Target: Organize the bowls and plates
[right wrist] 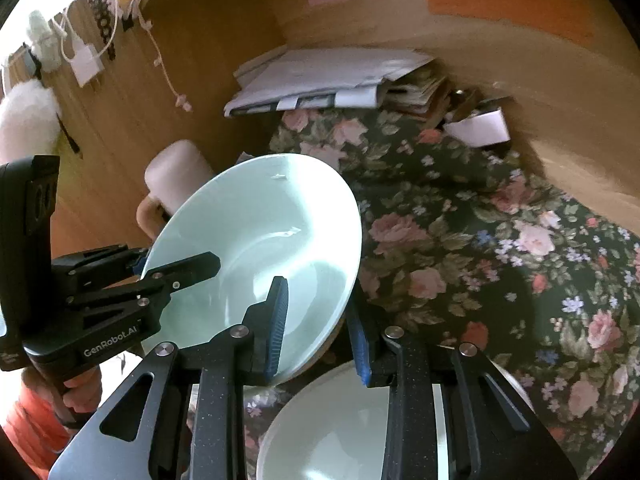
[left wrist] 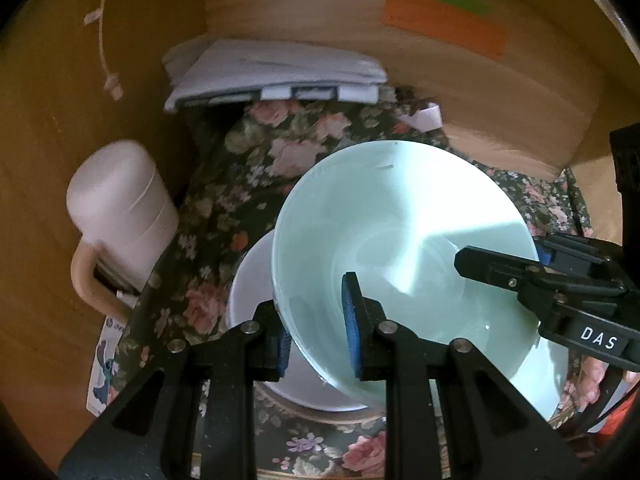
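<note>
A pale green bowl (left wrist: 400, 232) (right wrist: 256, 240) hangs tilted above the floral tablecloth (left wrist: 240, 168) (right wrist: 460, 260), held by both grippers. My left gripper (left wrist: 318, 336) is shut on its near-left rim, one blue pad inside and one outside; in the right wrist view it (right wrist: 176, 260) clamps the bowl's left edge. My right gripper (right wrist: 320, 336) is shut on the opposite rim and reaches in from the right (left wrist: 500, 254) in the left wrist view. A white bowl (left wrist: 248, 292) sits on the cloth under the held bowl. Another pale bowl (right wrist: 332, 432) lies below the right gripper.
A white mug (left wrist: 120, 216) (right wrist: 176, 176) with a beige handle stands at the left by the wooden wall (left wrist: 48, 160). A stack of papers (left wrist: 276, 72) (right wrist: 328, 76) lies at the back. A small white box (right wrist: 480, 128) sits back right. A hand in an orange sleeve (right wrist: 40, 420) holds the left gripper.
</note>
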Demonstrator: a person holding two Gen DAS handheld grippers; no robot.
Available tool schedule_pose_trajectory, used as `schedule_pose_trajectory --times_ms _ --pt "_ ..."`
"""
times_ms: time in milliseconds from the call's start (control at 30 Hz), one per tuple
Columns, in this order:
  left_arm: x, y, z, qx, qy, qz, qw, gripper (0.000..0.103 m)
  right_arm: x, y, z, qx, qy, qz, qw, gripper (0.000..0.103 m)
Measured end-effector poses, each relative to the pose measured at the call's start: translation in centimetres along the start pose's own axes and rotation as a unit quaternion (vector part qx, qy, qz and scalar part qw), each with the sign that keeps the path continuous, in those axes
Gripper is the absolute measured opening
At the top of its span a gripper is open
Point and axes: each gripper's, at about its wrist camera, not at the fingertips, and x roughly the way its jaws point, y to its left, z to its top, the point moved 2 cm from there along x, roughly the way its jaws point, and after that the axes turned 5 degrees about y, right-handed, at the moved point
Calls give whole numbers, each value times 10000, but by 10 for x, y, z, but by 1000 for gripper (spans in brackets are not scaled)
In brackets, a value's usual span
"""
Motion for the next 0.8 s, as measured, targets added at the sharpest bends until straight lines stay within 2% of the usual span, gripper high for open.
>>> schedule_pose_trajectory --times_ms 333,567,800 --pt "11 15 -12 -120 140 125 9998 23 29 4 -4 -53 331 90 9994 27" --pt "18 18 -14 -74 179 141 9997 23 29 4 -1 -153 368 60 9992 29" --pt "21 19 -17 -55 204 116 9997 23 29 6 -1 -398 415 -198 9982 29"
